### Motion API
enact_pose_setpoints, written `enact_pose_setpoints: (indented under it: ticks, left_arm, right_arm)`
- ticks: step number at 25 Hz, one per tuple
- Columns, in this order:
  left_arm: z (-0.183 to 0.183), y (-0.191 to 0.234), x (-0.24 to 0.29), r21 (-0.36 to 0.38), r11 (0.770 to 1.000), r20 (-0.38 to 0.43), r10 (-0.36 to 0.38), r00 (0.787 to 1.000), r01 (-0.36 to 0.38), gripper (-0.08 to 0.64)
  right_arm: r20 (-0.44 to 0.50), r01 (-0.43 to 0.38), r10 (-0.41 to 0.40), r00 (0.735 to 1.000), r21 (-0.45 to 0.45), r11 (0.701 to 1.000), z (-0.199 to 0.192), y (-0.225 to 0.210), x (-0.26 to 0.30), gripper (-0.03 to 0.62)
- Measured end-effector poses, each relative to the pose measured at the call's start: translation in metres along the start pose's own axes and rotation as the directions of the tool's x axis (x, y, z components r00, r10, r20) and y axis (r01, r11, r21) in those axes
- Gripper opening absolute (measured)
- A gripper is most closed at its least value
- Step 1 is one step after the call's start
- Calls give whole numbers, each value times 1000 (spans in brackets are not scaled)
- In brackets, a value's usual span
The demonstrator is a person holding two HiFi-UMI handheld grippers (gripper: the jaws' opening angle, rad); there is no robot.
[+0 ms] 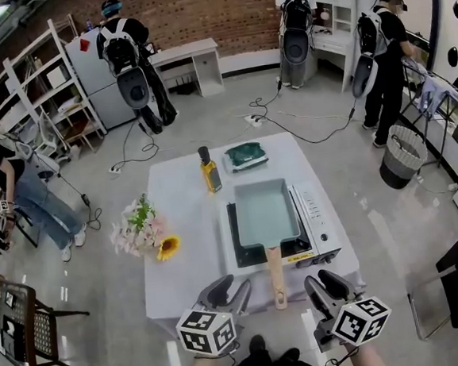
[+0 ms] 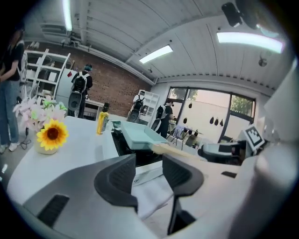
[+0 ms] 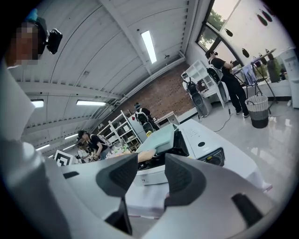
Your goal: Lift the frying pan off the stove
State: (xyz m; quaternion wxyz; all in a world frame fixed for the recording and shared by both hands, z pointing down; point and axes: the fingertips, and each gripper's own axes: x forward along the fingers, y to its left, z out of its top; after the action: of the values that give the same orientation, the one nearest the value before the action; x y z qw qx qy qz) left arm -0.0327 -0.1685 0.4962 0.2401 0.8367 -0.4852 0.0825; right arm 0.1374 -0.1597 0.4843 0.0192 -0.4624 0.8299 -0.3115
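A pale teal rectangular frying pan sits on a white tabletop stove, its wooden handle pointing toward me. Both grippers hover at the table's near edge, one on each side of the handle's end and apart from it. My left gripper is open with nothing between its jaws; in its own view, the left gripper has the pan and handle ahead. My right gripper is open and empty too; past the right gripper, the pan and handle lie ahead to the left.
On the white-clothed table stand a yellow oil bottle, a green cloth bundle behind the stove, and a vase of flowers at the left edge. People stand around the room; a chair is at my left.
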Motion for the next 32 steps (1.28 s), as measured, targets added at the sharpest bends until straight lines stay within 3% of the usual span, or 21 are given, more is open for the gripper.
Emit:
enact_pose_setpoints:
  ticks: [6, 15, 23, 32]
  left_arm:
    - [21, -15, 23, -126, 979, -21, -166, 986, 162, 173]
    - [22, -23, 59, -323, 913, -68, -283, 957, 247, 179]
    - [19, -29, 79, -479, 834, -79, -351, 933, 273, 196]
    - [8, -37, 99, -626, 723, -84, -435, 897, 292, 209]
  right_arm:
    - [4, 18, -18, 1000, 36, 999, 2, -3, 6, 173]
    - [18, 48, -49, 999, 74, 996, 6, -14, 9, 170]
    - [22, 62, -65, 998, 107, 992, 5, -21, 10, 166]
    - [14, 58, -60, 998, 125, 991, 4, -20, 15, 164]
